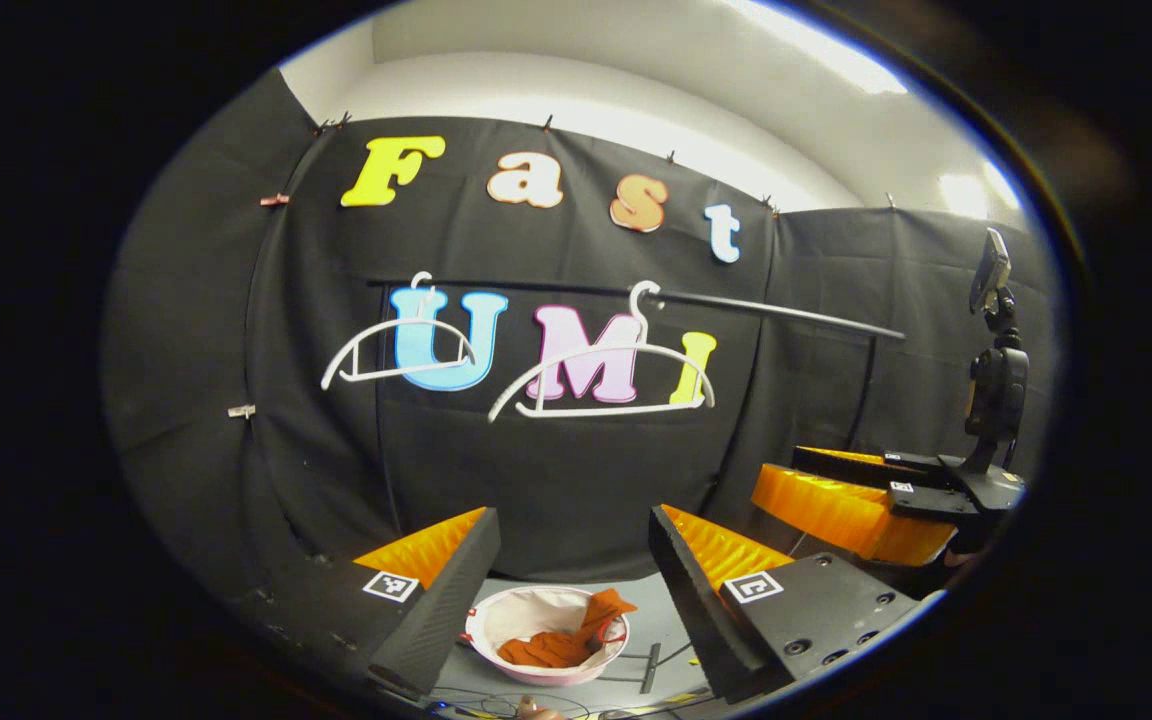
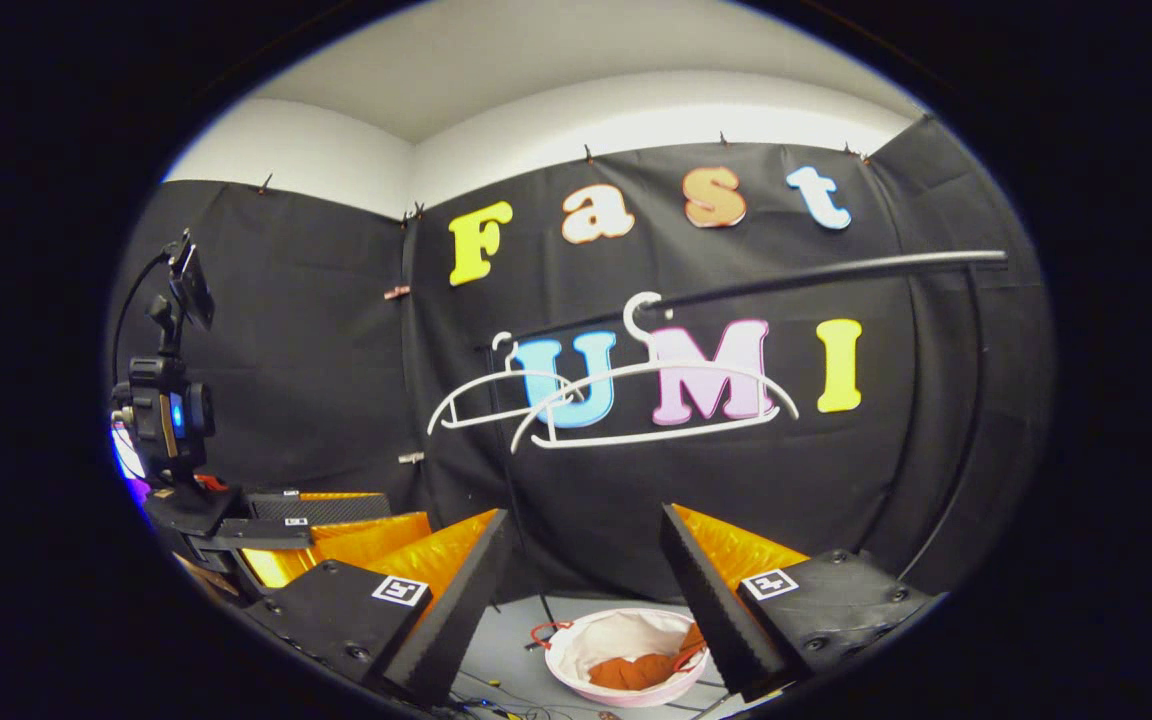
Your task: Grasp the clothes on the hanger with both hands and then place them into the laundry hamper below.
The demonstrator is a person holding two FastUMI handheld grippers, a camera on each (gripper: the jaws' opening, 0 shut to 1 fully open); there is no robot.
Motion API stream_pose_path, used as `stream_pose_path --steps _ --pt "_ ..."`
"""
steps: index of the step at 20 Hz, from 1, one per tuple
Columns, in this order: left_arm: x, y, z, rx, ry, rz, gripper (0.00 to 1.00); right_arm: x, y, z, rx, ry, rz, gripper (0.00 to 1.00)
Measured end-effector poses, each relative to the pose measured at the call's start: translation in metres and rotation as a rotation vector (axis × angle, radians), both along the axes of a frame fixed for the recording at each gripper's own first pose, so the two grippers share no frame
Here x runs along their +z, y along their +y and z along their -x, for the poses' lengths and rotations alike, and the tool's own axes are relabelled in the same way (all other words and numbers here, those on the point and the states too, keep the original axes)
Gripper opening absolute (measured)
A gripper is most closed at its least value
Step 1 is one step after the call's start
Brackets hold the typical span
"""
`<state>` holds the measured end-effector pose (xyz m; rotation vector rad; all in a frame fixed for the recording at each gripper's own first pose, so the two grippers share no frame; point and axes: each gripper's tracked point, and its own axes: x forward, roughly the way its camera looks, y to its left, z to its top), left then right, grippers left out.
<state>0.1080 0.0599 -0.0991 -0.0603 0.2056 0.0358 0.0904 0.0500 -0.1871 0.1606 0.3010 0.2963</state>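
In the left gripper view, the left gripper [image 1: 574,560] sat at the bottom of the frame with its fingers [image 1: 446,590] spread wide apart and nothing between them. Through the gap, low in the centre, stood the laundry hamper [image 1: 496,618], a pale round basket with a white lining, resting on the grey floor [image 1: 661,625]. An orange garment [image 1: 564,640] lay inside it, bunched against the right side with one fold draped up over the rim. Above, across the middle of the frame, a dark rail [image 1: 766,310] ran along the black cloth wall. Two bare white hangers hung from it: a smaller-looking one [image 1: 398,345] to the left and a larger-looking one [image 1: 604,375] nearer the centre. At the right edge of the frame the right gripper [image 1: 866,495] appeared farther off, with a camera mount rising above it; whether its fingers were apart could not be told from here.

In the right gripper view, the right gripper [image 2: 584,570] also held its fingers [image 2: 711,600] wide apart, holding nothing. The hamper [image 2: 581,645] showed at the bottom centre, partly behind the right-hand finger, with the orange garment [image 2: 636,670] lying in its lower part. The two empty hangers [image 2: 636,405] overlapped on the rail [image 2: 836,275] in the middle of the frame. The left gripper [image 2: 326,530] stood at the lower left edge, beneath its camera mount.
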Motion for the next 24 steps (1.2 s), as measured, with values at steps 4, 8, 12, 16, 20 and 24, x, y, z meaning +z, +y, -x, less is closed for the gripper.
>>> stream_pose_path --steps 4,8,12,16,20,24 --pt "0.036 -0.008 0.041 -0.012 -0.076 -0.018 0.92 0.046 0.007 0.037 -0.033 -0.090 -0.022 0.98" --pt "0.078 -0.020 0.083 -0.004 -0.151 -0.082 0.95 0.084 0.004 0.067 -0.044 -0.163 -0.018 1.00" --pt "0.110 -0.046 0.110 -0.032 -0.224 -0.104 0.92 0.132 -0.021 0.093 -0.104 -0.252 -0.026 0.97" --pt "0.139 -0.066 0.124 -0.036 -0.288 -0.103 0.95 0.161 -0.050 0.104 -0.174 -0.322 -0.002 0.97" --pt "0.154 -0.083 0.117 -0.016 -0.320 -0.132 0.98 0.172 -0.065 0.102 -0.174 -0.336 0.016 1.00" --pt "0.168 -0.115 0.105 -0.022 -0.337 -0.121 0.95 0.188 -0.089 0.102 -0.172 -0.354 0.029 1.00"
